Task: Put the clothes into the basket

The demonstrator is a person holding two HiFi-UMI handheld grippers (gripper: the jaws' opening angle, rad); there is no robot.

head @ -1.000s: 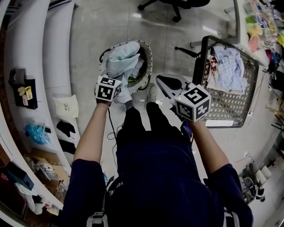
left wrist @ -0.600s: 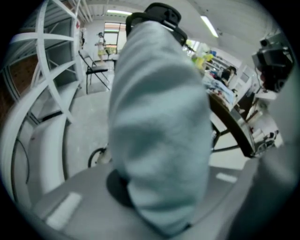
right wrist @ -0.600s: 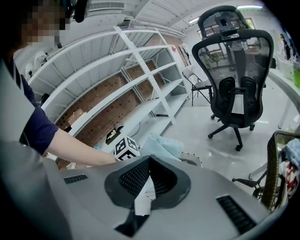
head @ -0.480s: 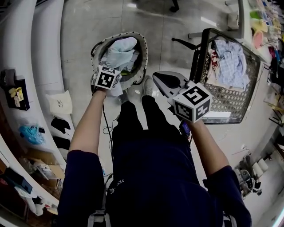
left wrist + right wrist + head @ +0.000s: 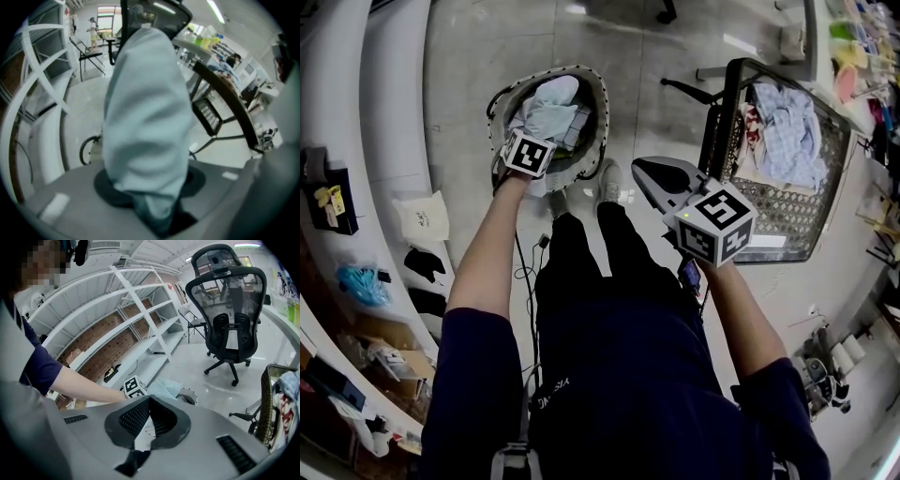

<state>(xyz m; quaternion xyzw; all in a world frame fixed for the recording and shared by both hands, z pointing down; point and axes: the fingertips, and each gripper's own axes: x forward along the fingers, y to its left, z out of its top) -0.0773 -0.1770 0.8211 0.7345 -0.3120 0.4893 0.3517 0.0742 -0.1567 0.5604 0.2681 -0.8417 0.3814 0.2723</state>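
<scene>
A round laundry basket (image 5: 605, 103) with a white and black rim stands on the floor and holds a heap of light clothes. My left gripper (image 5: 532, 155) points steeply down over its near rim. Its jaws are opening, and a light blue garment (image 5: 145, 117) still lies between them, filling most of the left gripper view. The same garment (image 5: 549, 108) rests on the heap in the basket. My right gripper (image 5: 645, 169) hangs to the right of the basket, shut (image 5: 149, 401) with nothing in it. The basket (image 5: 190, 397) also shows beyond it.
A dark wire basket (image 5: 787, 220) at the right holds more clothes (image 5: 787, 122). White shelves (image 5: 384, 141) run along the left. A black office chair (image 5: 229, 324) stands further off. The person's legs and shoes are just below the laundry basket.
My left gripper has sunk towards the basket with the light blue garment, which now rests on the heap. The right gripper has stayed about where it was.
</scene>
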